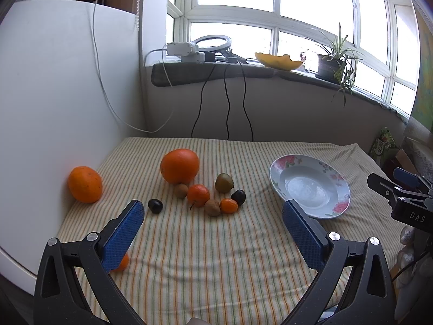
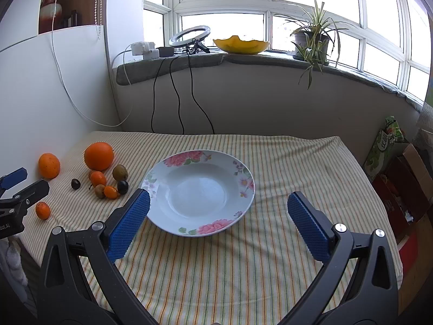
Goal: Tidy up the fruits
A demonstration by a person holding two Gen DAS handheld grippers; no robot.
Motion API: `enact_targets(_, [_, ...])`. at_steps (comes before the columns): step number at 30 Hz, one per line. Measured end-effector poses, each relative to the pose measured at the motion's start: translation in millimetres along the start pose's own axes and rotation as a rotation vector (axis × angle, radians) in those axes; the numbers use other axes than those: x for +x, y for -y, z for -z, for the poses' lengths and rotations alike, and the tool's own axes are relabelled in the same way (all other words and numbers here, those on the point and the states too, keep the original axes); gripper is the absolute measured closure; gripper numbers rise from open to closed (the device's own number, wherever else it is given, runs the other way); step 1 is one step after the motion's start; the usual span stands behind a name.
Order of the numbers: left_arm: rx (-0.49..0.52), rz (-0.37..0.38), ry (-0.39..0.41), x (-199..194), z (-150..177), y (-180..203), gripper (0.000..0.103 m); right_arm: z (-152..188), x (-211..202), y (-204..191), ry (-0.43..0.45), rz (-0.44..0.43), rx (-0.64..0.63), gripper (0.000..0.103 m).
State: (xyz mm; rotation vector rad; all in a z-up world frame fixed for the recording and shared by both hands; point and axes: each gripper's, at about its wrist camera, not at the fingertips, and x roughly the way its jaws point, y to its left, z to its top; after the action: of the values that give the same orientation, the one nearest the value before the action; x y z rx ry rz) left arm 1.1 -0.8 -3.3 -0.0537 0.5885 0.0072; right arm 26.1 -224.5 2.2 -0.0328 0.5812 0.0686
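Fruit lies in a loose cluster on the striped cloth: a large orange [image 1: 179, 169], a second orange [image 1: 85, 184] at the left by the white wall, a green kiwi [image 1: 224, 182], a red-orange mandarin [image 1: 198, 195], two brown kiwis, two dark plums [image 1: 155, 205] and a small tangerine [image 1: 229, 206]. Another small tangerine [image 1: 122, 263] peeks out behind my left finger. A floral plate [image 2: 216, 159] stands empty at the right. My left gripper [image 1: 212, 211] is open, just short of the cluster. My right gripper [image 2: 217, 203] is open over the plate's near edge.
A white panel [image 1: 54, 94] walls off the table's left side. Cables [image 1: 227, 103] hang from the windowsill, which holds a ring light, a yellow bowl [image 1: 278, 61] and a potted plant [image 1: 331, 62]. Boxes and a green bag [image 2: 384, 146] stand past the table's right edge.
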Motion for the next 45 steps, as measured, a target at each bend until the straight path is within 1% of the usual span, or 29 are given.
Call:
enact_targets(23, [-0.005,0.001,-0.004,1,-1,2,0.001,0,2,-2,-0.007,-0.001,-0.002,0.0])
enact_targets(35, [-0.017,0.003,-0.017,11,0,-5,0.001,-1,15,-1,-0.039,-0.007,-0.004,0.0])
enact_targets(41, [-0.044,0.013,-0.039,21,1,-13,0.001,-8,20,-6,-0.044,-0.022,-0.036,0.0])
enact_targets(45, [-0.091,0.027,-0.068,29,2,-28,0.001,-15,23,-15,-0.026,-0.04,-0.072,0.0])
